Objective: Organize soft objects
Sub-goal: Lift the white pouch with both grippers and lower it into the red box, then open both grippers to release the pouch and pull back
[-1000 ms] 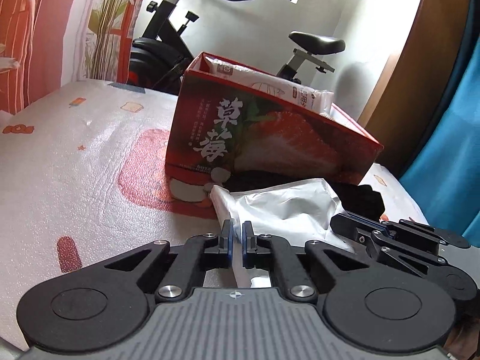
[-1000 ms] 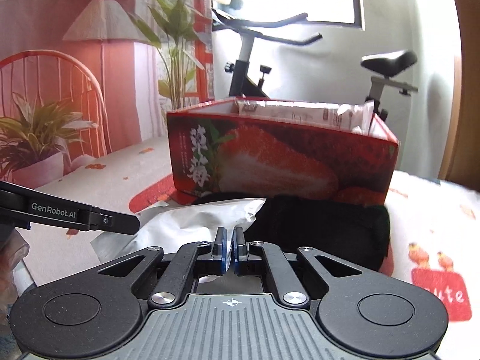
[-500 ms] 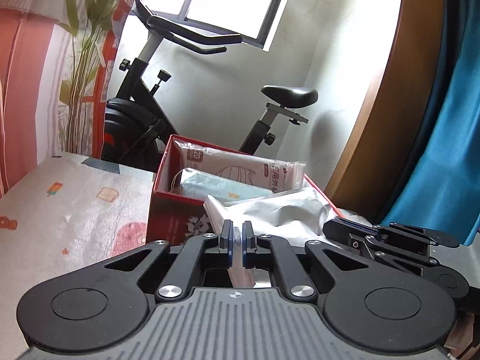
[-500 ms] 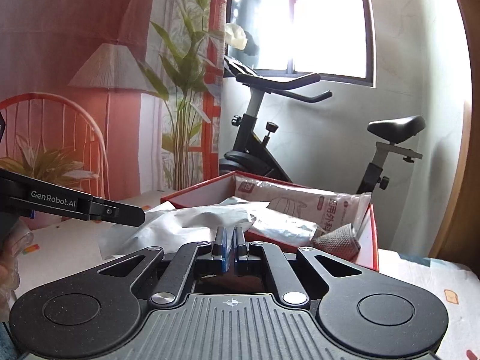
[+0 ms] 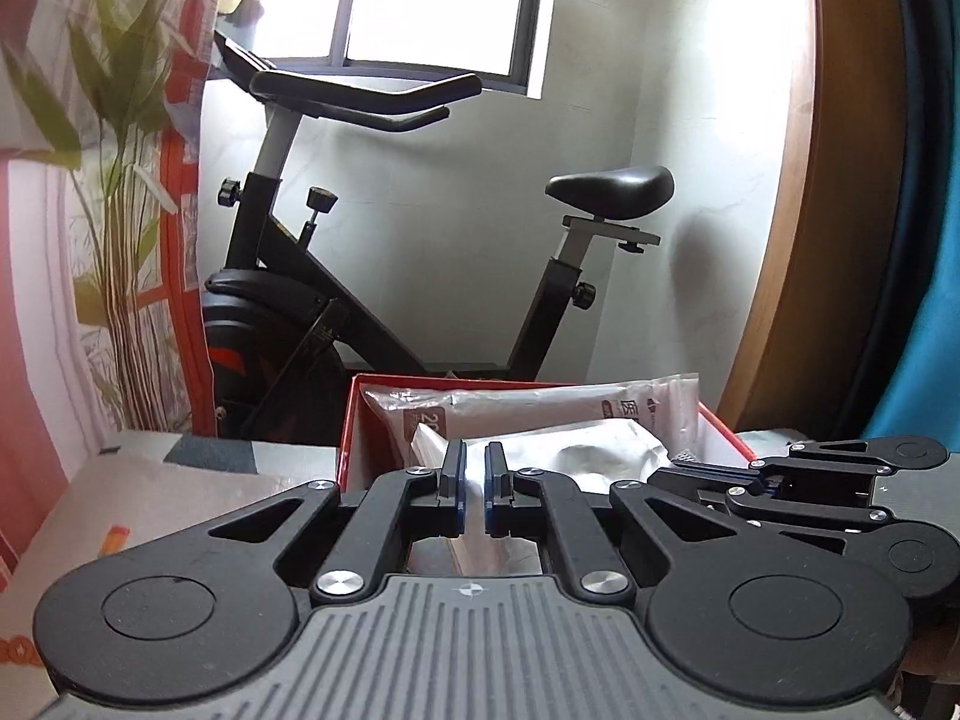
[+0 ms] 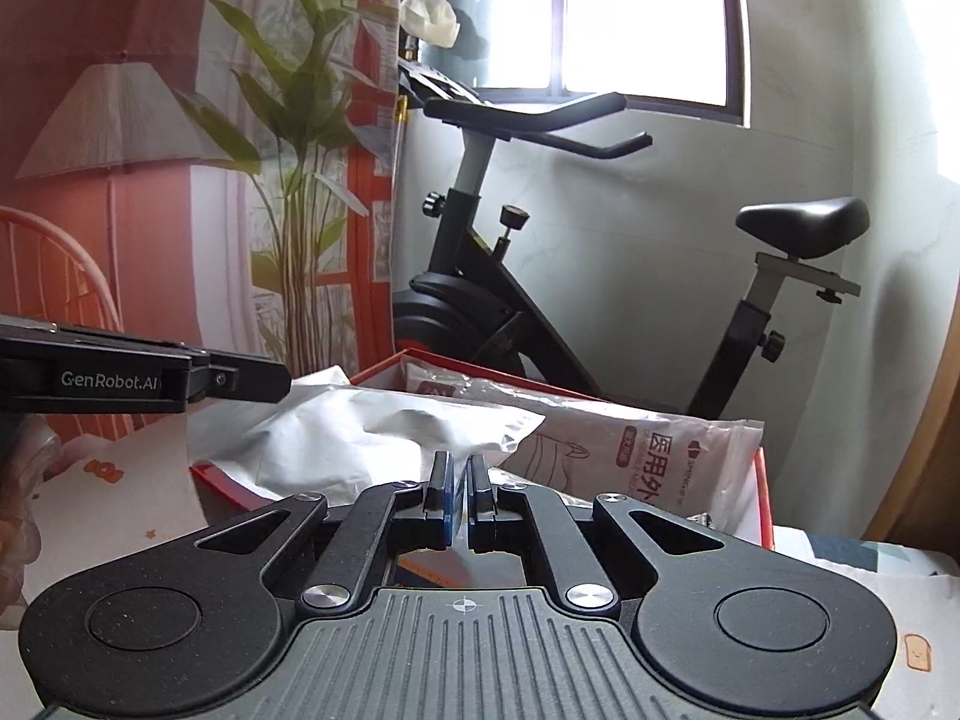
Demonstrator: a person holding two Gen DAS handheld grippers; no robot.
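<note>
Behind everything you have the exercise bike [image 5: 384, 276], standing against the pale wall under the bright window [image 5: 444, 0], its black saddle to the right and its handlebars toward the printed curtain [image 6: 180, 120] with the lamp and leafy plant on it. To the far right of your left wrist view a blue curtain [image 5: 924, 276] hangs beside a wooden frame.

In front of the bike sits the open red box [image 5: 354, 420] on the patterned worktop [image 5: 180, 498]. A clear-wrapped packet with printed characters [image 6: 648, 450] leans along the box's far side, its end sticking up above the rim.

The white plastic bag [image 6: 372, 432] is the soft thing you are carrying: it hangs crumpled over the near part of the red box, above its opening, stretched between your two grippers. Whether its underside touches the packet or the box rim cannot be told from either view.

Your left gripper [image 5: 474, 486] is clamped tight on one edge of the bag, the thin film pinched between its blue-edged pads. Your right gripper [image 6: 457, 498] is likewise closed on the bag's other edge, the white film rising just beyond its tips. In the left wrist view the right gripper shows lying sideways at the right, just beside the box.
</note>
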